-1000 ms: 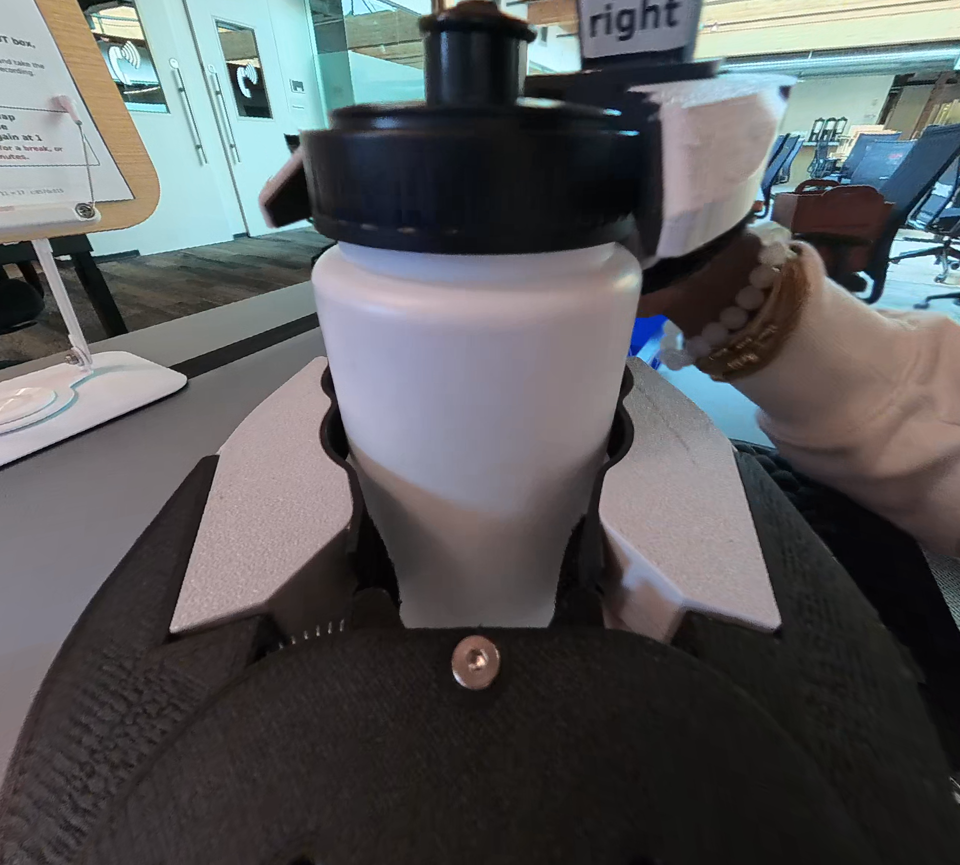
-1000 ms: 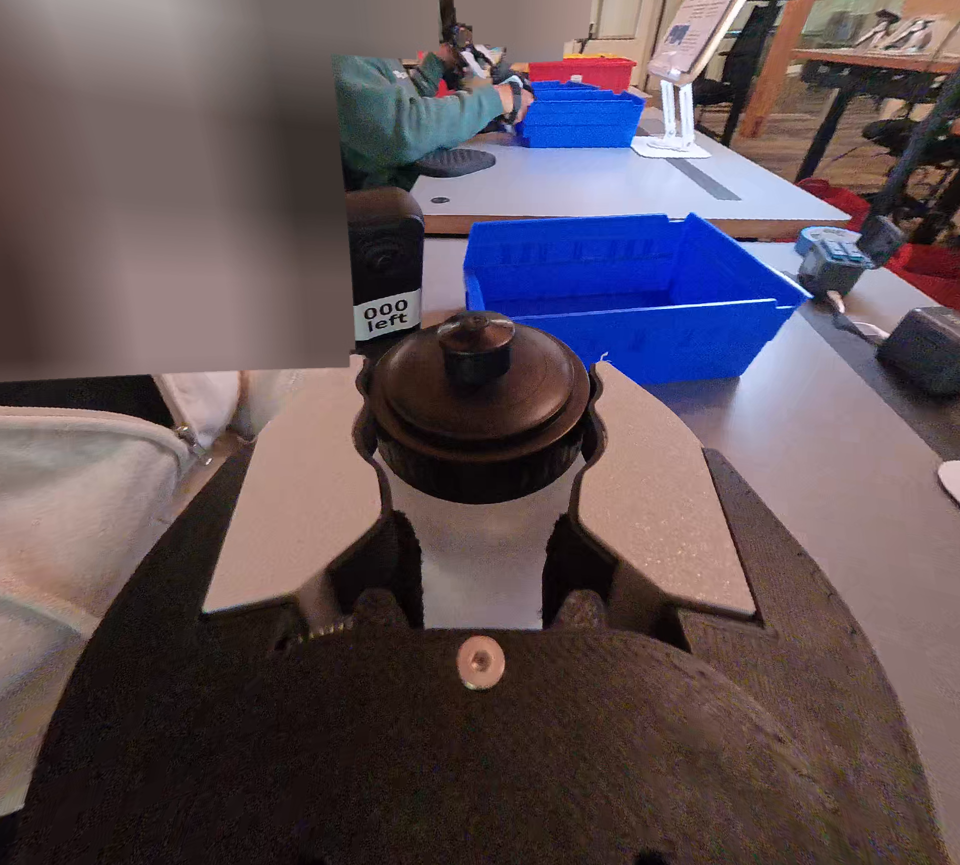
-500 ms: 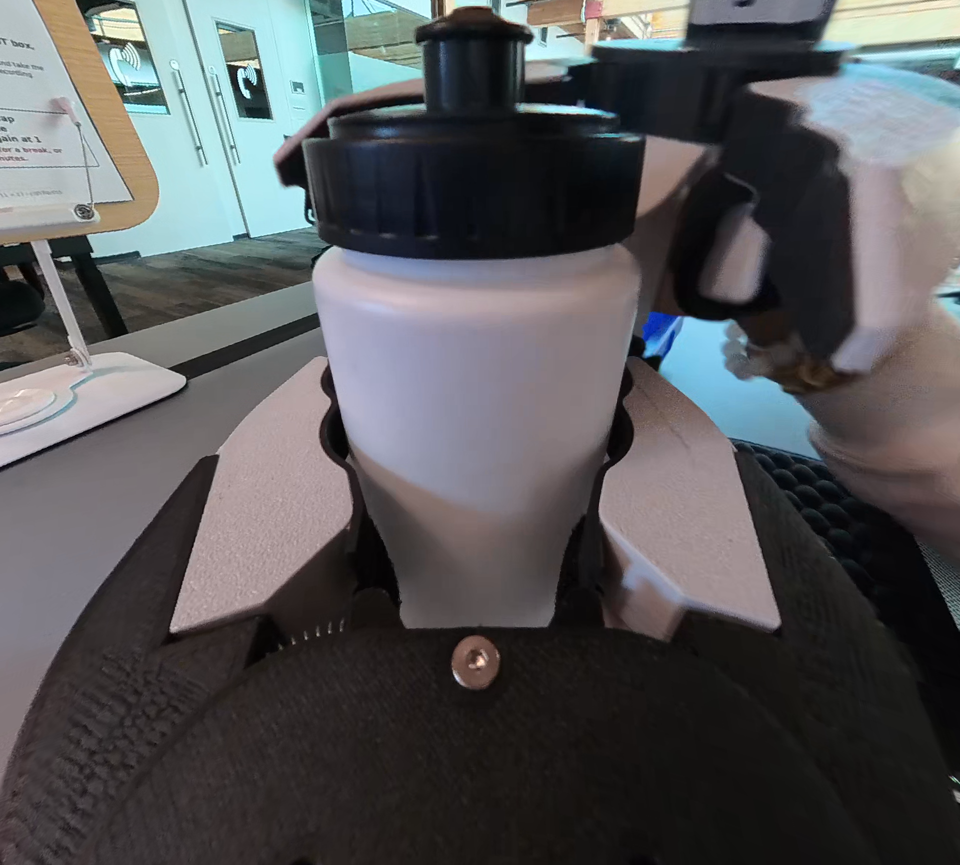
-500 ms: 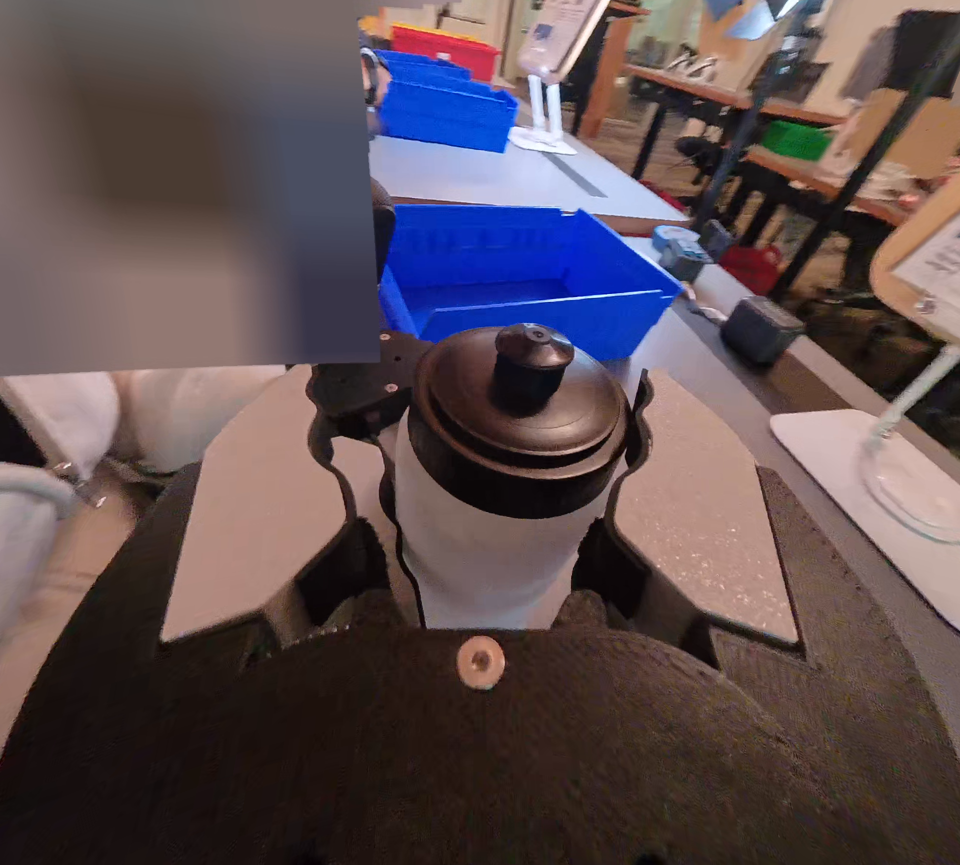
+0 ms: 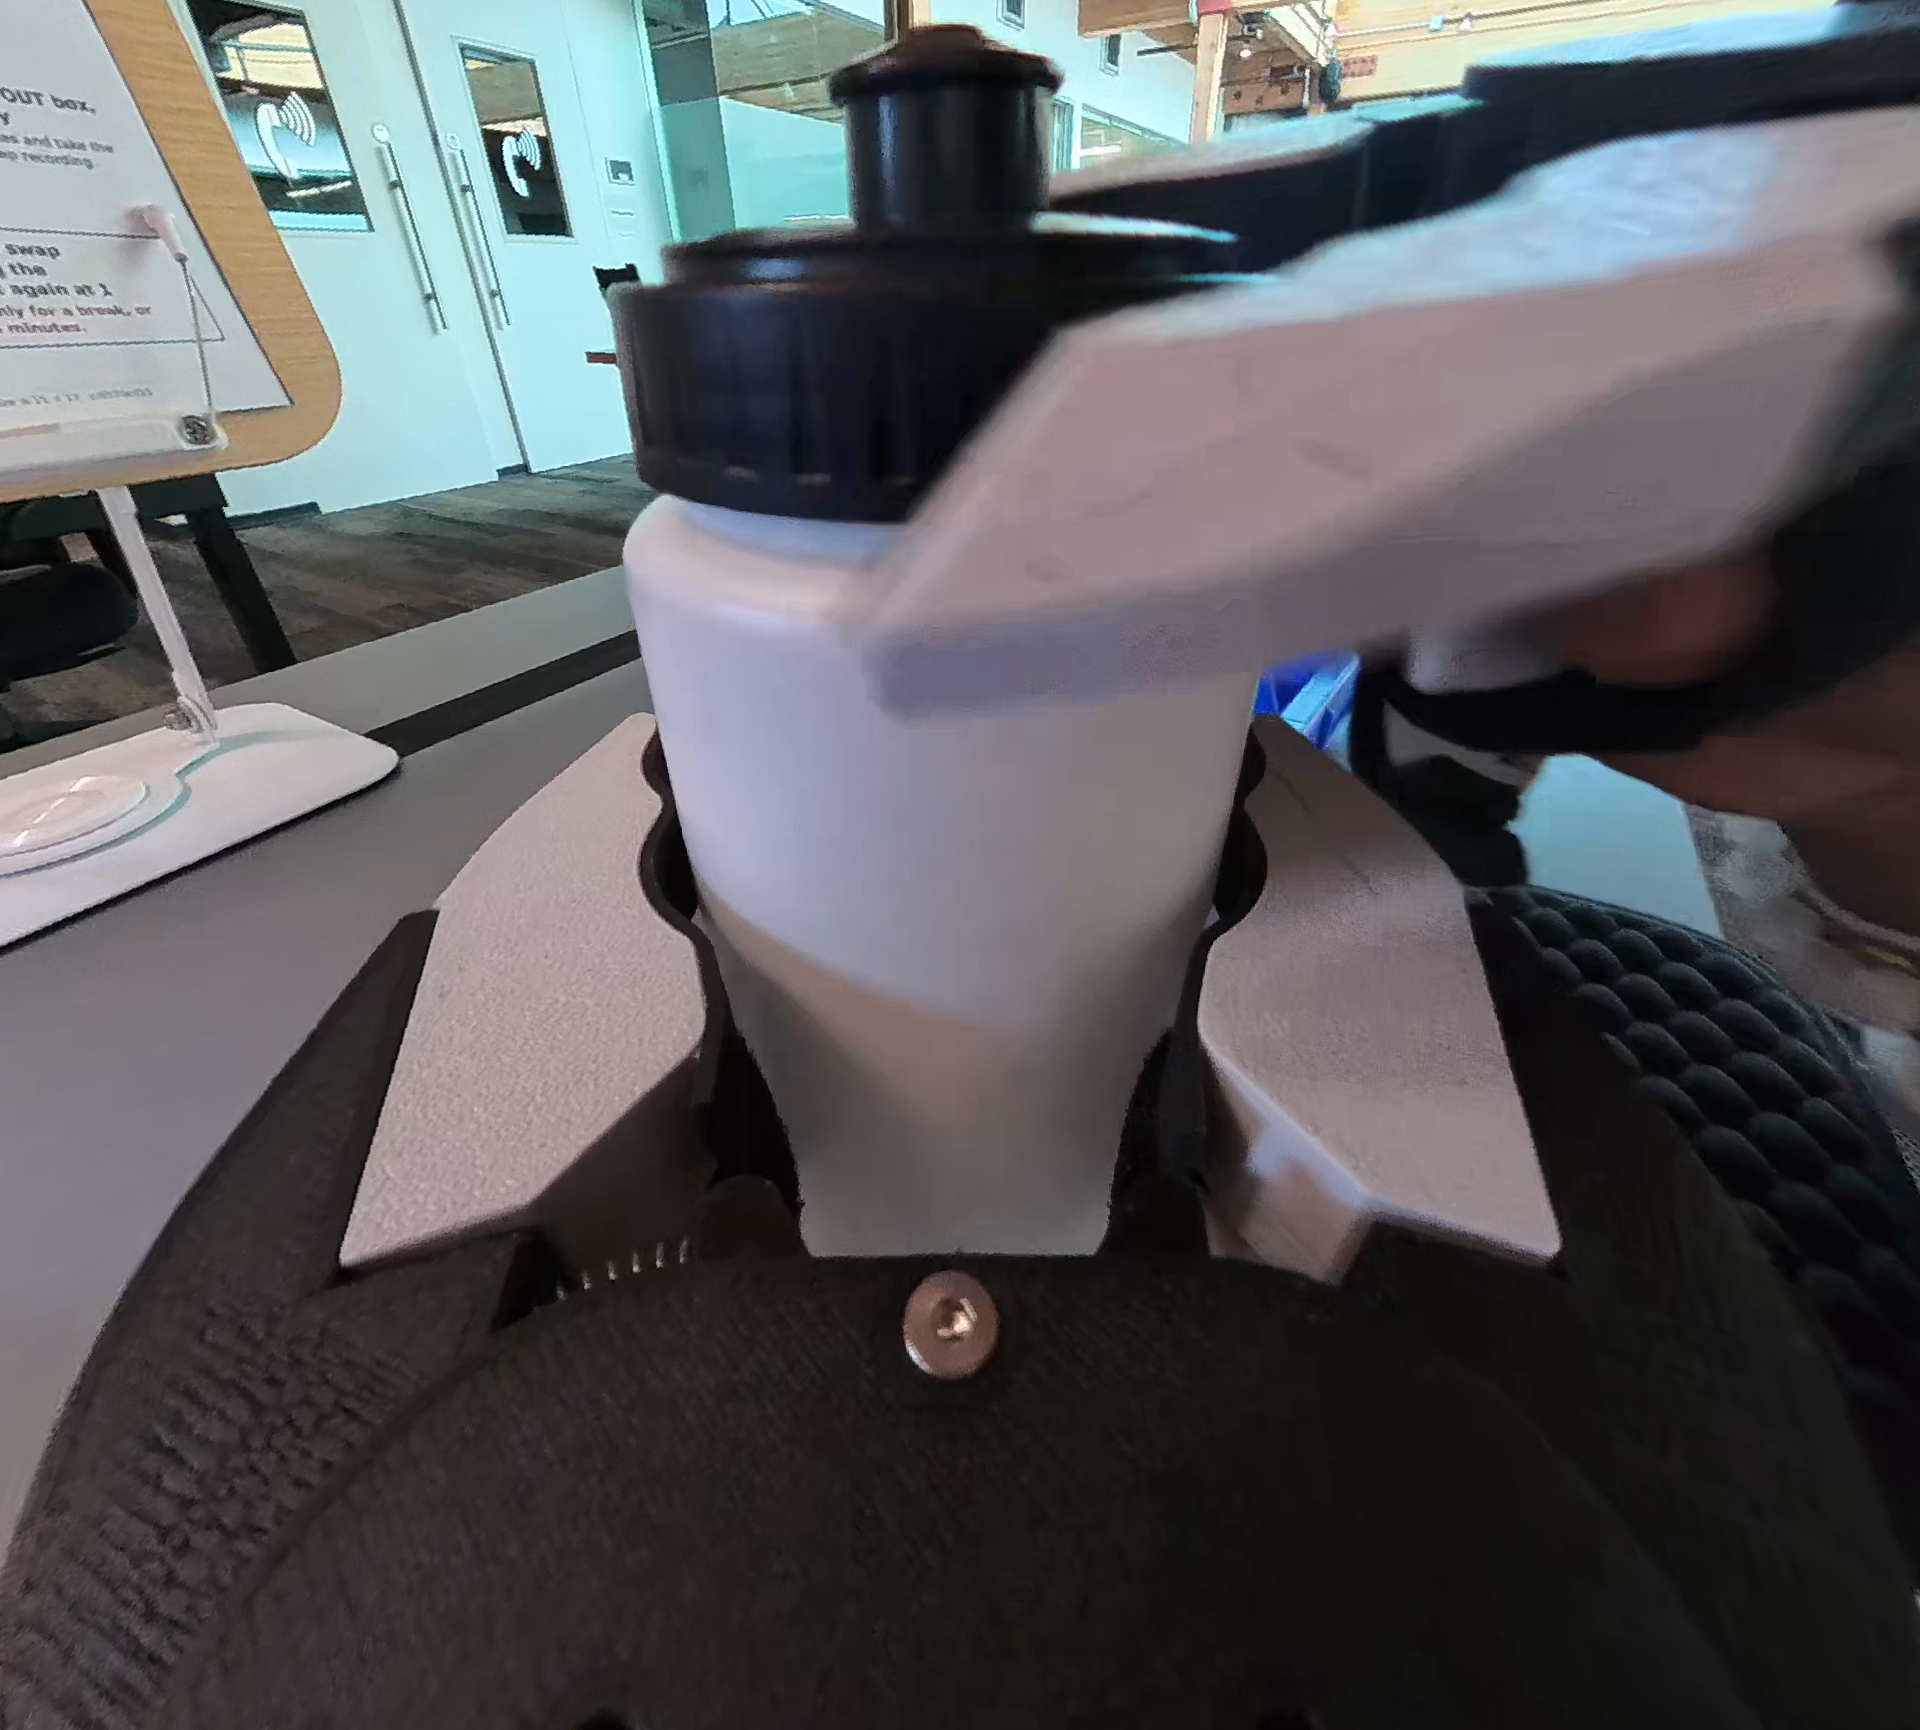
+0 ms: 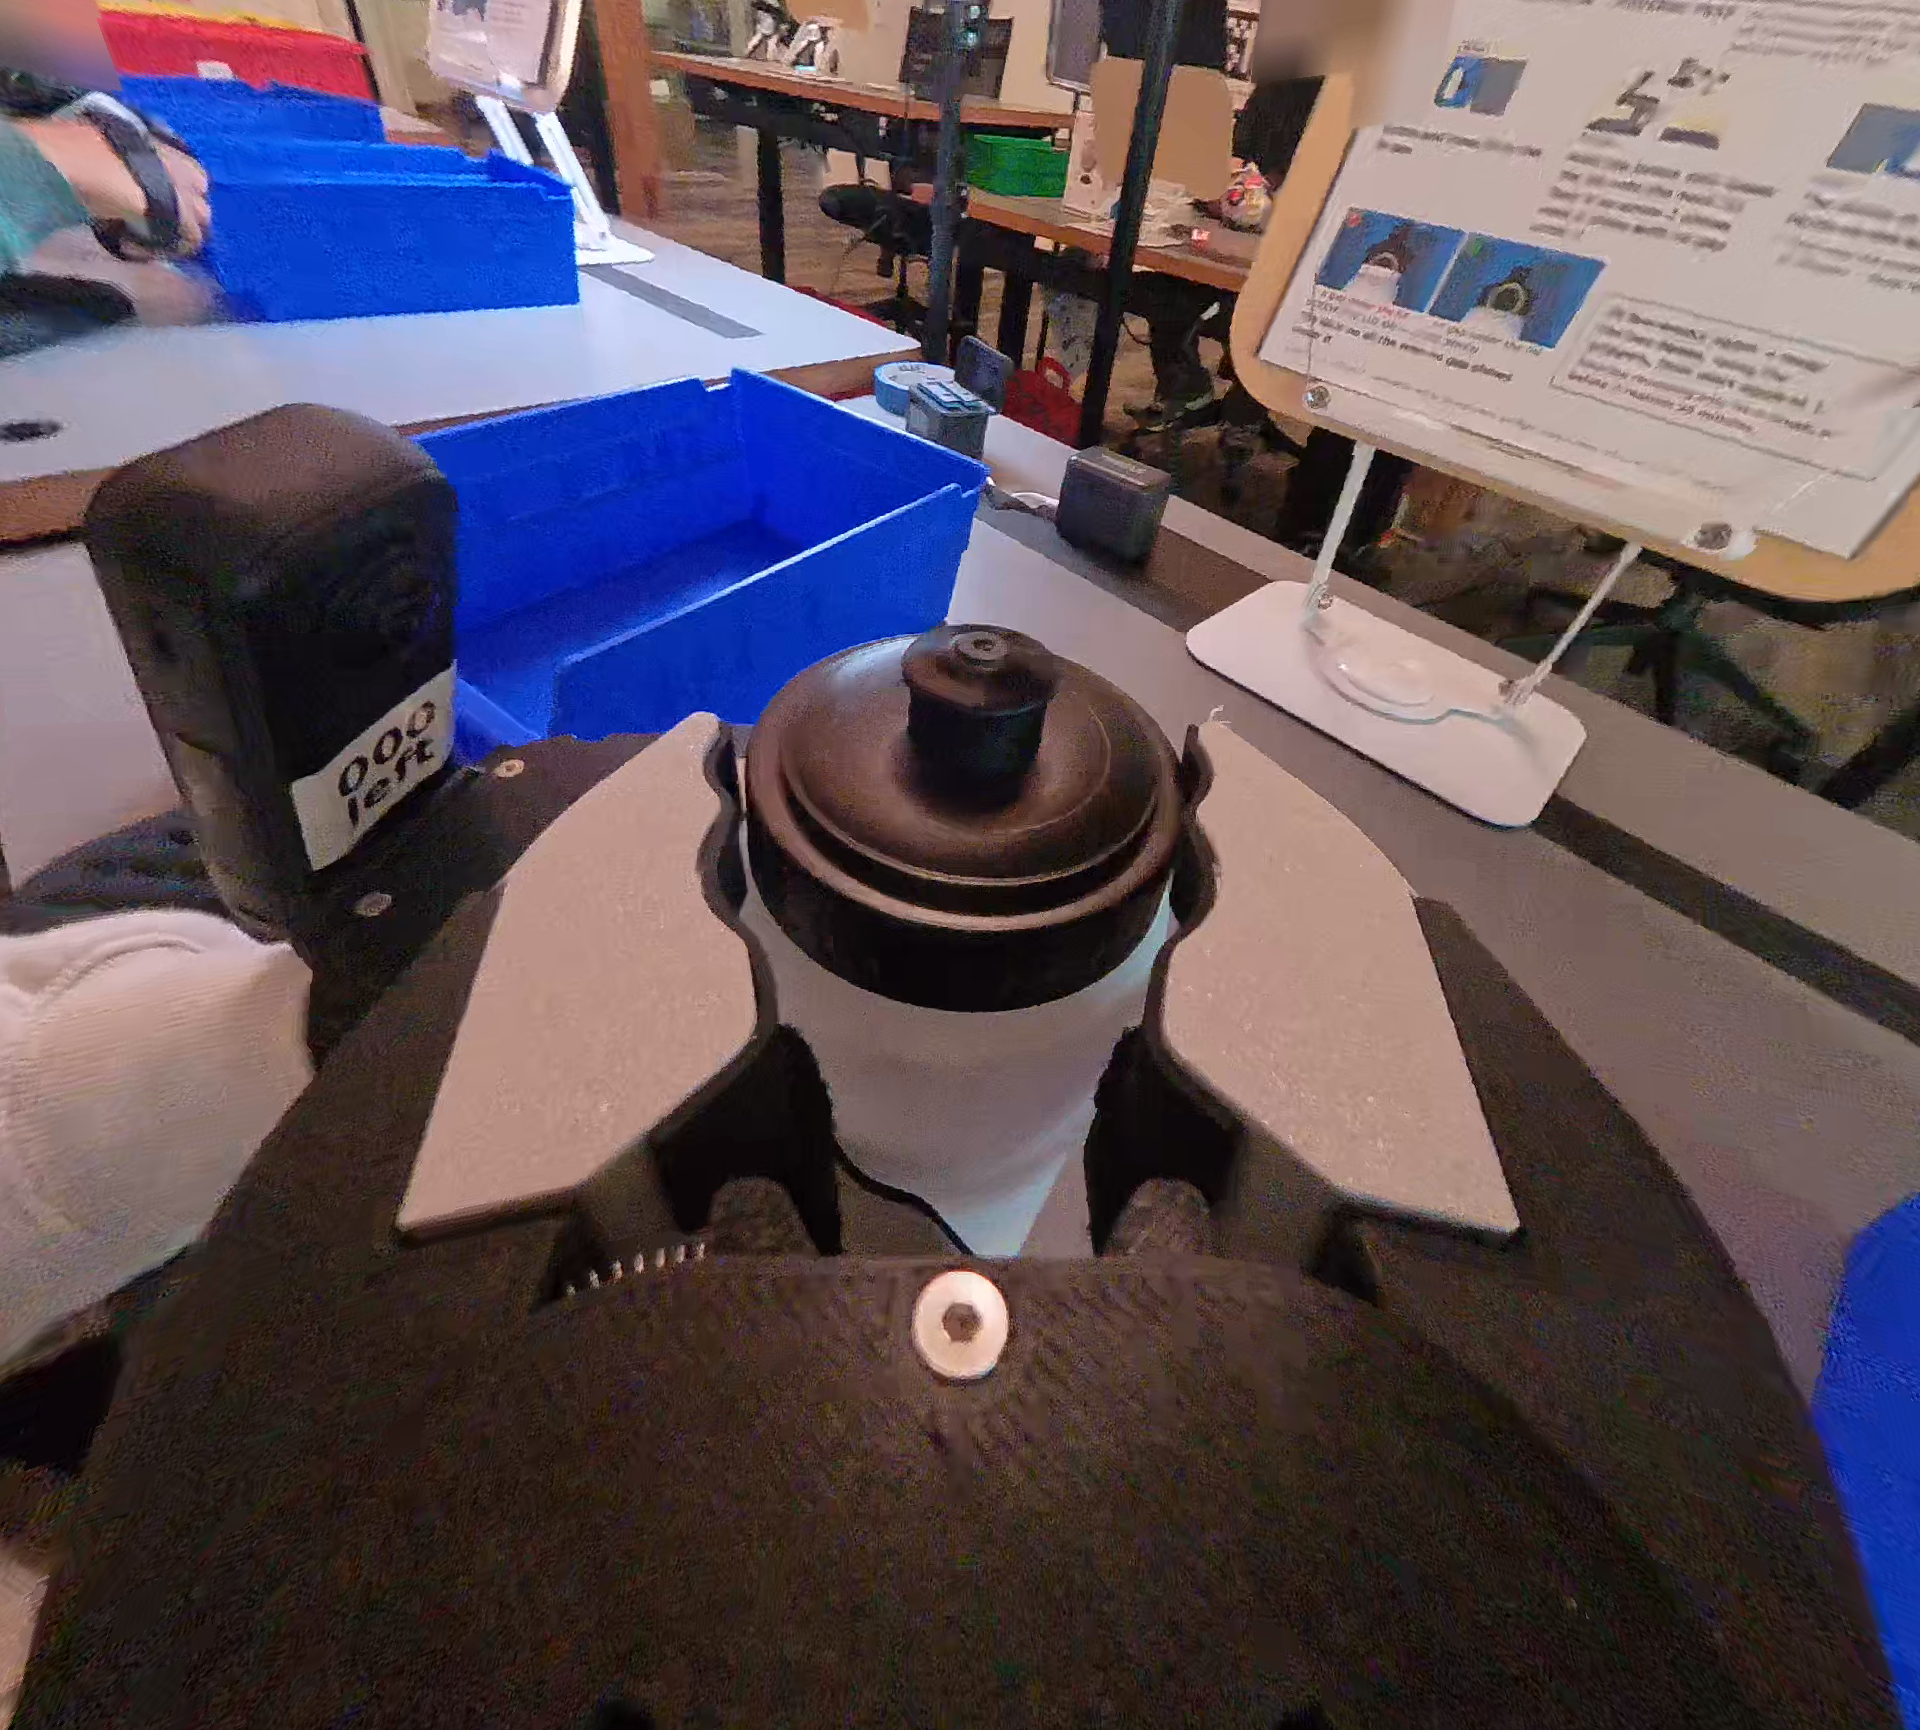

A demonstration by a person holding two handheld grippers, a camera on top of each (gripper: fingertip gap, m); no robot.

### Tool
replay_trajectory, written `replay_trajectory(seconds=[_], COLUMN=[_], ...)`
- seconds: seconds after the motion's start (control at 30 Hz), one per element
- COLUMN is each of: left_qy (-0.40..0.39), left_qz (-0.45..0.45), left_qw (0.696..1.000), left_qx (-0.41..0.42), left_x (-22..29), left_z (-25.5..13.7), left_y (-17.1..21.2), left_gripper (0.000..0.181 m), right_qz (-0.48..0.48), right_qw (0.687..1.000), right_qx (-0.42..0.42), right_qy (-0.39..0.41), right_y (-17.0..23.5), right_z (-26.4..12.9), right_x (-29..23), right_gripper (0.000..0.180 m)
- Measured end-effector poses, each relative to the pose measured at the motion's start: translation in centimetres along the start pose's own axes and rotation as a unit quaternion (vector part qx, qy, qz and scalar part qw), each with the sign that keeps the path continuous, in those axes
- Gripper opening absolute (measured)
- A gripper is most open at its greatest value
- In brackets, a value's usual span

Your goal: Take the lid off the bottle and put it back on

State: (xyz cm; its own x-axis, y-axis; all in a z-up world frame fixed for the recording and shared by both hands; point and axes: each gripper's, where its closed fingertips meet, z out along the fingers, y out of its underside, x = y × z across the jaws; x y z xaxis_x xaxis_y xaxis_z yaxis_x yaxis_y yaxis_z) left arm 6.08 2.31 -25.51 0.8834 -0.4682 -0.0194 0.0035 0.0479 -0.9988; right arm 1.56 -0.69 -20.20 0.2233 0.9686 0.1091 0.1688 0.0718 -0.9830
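The grey table (image 6: pixel 1558 984) fills the lower right of the right wrist view, with a blue plastic bin (image 6: pixel 727 558) at the centre left. The white plastic bottle (image 5: pixel 935 797) stands upright in the centre of the left wrist view, and the left gripper (image 5: pixel 951 932) is clamped on its body. The black ribbed screw lid (image 6: pixel 961 849) sits on the bottle, and the right gripper (image 6: pixel 961 880) is closed around the lid rim. The bottle looks light and smooth, perhaps a little soft, so I think the ribbed rim is the best place to hold.
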Motion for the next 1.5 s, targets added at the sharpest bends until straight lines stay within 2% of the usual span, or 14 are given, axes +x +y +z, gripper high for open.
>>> replay_trajectory(seconds=[0.1, 0.2, 0.37, 0.5, 0.6, 0.67, 0.73, 0.9, 1.03, 1.13, 1.17, 1.27, 1.4, 1.5], left_qy=[0.008, 0.018, 0.026, 0.014, 0.005, 0.006, 0.005, 0.019, 0.033, 0.036, 0.034, 0.021, 0.012, 0.014], left_qz=[-0.010, -0.011, -0.010, -0.010, -0.003, 0.005, 0.001, -0.011, -0.011, -0.013, -0.013, -0.010, -0.003, -0.001], left_qw=[1.000, 1.000, 1.000, 1.000, 1.000, 1.000, 1.000, 1.000, 0.999, 0.999, 0.999, 1.000, 1.000, 1.000], left_qx=[0.002, 0.002, 0.002, 0.003, -0.001, -0.001, 0.000, 0.001, 0.000, 0.002, 0.002, 0.001, -0.003, -0.004], left_x=[-0.1, 0.0, 0.3, 0.1, 0.2, 0.5, 0.4, 0.4, 0.7, 0.7, 0.7, 0.5, 0.6, 0.7], left_z=[-0.1, -0.1, -0.1, -0.1, 0.0, 0.0, 0.0, -0.1, -0.1, -0.1, -0.1, -0.2, 0.0, 0.0], left_y=[0.0, 0.0, 0.0, 0.0, 0.0, 0.0, 0.0, 0.0, 0.0, 0.0, 0.0, 0.0, 0.0, 0.0], left_gripper=[0.100, 0.099, 0.099, 0.099, 0.099, 0.099, 0.099, 0.099, 0.099, 0.099, 0.099, 0.099, 0.099, 0.099], right_qz=[-0.038, -0.049, -0.016, 0.021, 0.051, 0.063, 0.015, -0.020, 0.001, 0.020, 0.023, 0.027, 0.058, 0.041], right_qw=[0.992, 0.962, 0.919, 0.950, 0.988, 0.998, 1.000, 0.972, 0.911, 0.893, 0.893, 0.925, 0.987, 0.999], right_qx=[0.011, 0.000, -0.058, -0.009, 0.006, 0.006, 0.003, 0.024, 0.039, 0.042, 0.040, 0.042, 0.025, 0.014], right_qy=[-0.118, -0.268, -0.389, -0.312, -0.143, -0.029, 0.010, -0.234, -0.411, -0.447, -0.448, -0.376, -0.150, -0.029], right_y=[-0.6, -0.9, 0.7, 0.1, 0.1, 0.2, 0.5, -0.1, -0.4, -0.6, -0.6, -0.6, -0.4, -0.1], right_z=[0.4, -0.4, -0.4, 0.2, 0.6, 0.4, 0.3, -0.1, -1.4, -1.1, -1.1, -0.8, -0.1, -0.3], right_x=[-1.4, -2.4, -2.6, -2.2, -1.0, -0.2, -0.1, -3.4, -3.4, -2.7, -2.7, -2.3, -1.0, -0.4], right_gripper=[0.096, 0.111, 0.087, 0.086, 0.086, 0.085, 0.088, 0.140, 0.120, 0.081, 0.081, 0.080, 0.080, 0.079])
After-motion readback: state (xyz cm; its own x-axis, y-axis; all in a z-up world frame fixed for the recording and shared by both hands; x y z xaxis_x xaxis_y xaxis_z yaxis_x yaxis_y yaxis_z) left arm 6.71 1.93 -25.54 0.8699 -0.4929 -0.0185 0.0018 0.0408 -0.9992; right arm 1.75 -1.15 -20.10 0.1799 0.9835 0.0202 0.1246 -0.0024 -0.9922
